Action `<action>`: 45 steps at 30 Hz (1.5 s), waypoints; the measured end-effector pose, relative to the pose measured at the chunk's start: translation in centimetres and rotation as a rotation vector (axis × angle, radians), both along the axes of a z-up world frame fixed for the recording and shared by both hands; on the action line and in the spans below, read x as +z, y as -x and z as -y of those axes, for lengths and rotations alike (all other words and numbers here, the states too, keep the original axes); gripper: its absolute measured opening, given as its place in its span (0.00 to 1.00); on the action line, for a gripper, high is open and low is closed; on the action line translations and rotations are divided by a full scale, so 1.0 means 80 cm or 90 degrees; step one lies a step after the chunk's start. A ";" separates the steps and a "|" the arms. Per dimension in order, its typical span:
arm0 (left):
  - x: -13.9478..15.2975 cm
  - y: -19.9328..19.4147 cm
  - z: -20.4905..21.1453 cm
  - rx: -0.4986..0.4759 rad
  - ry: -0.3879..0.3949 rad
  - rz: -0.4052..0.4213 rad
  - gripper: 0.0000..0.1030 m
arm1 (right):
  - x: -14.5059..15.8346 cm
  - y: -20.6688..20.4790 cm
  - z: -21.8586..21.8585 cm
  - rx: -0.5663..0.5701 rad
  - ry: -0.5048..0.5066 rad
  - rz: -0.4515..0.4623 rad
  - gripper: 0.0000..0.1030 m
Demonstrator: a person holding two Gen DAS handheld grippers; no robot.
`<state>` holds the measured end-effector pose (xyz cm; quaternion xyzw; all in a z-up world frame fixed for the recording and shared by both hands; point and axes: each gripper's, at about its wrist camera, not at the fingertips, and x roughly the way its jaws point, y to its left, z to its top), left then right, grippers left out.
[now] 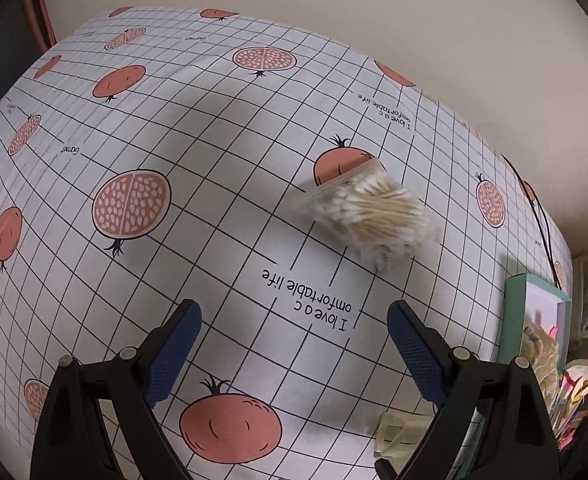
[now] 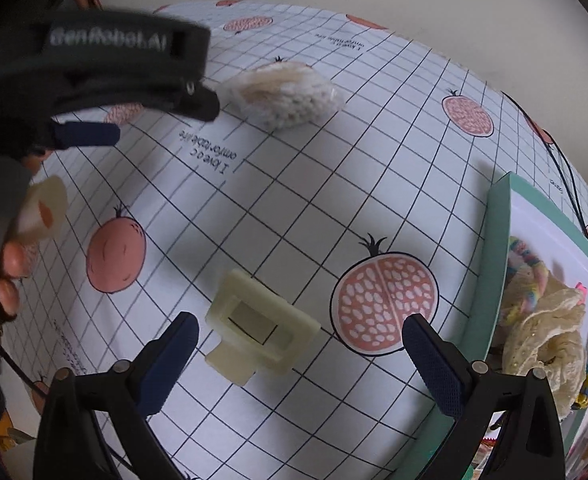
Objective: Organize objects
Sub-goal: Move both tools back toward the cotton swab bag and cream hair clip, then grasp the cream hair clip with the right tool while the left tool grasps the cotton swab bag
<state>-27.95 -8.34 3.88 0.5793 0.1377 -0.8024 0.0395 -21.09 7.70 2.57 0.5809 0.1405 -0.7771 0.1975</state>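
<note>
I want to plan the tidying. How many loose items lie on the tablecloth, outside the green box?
2. The cotton swab bag lies far out on the tablecloth; the cream clip lies before the right gripper. Others may be out of view.

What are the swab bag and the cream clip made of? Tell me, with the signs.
Swab bag: thin clear plastic film, glossy and crinkled, with cotton tips and pale wooden-looking sticks showing through. Cream clip: likely molded hard plastic, matte, with crisp edges.
</note>
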 end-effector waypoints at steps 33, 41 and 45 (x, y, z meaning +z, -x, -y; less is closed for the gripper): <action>-0.019 0.048 -0.041 -0.060 0.008 -0.159 0.91 | -0.006 0.007 -0.026 -0.035 -0.023 -0.012 0.69; -0.030 0.063 -0.047 -0.063 0.026 -0.161 0.91 | -0.005 0.012 -0.037 -0.051 -0.017 -0.010 0.57; -0.031 0.069 -0.052 -0.068 0.034 -0.162 0.91 | -0.004 0.012 -0.035 -0.050 -0.013 -0.009 0.57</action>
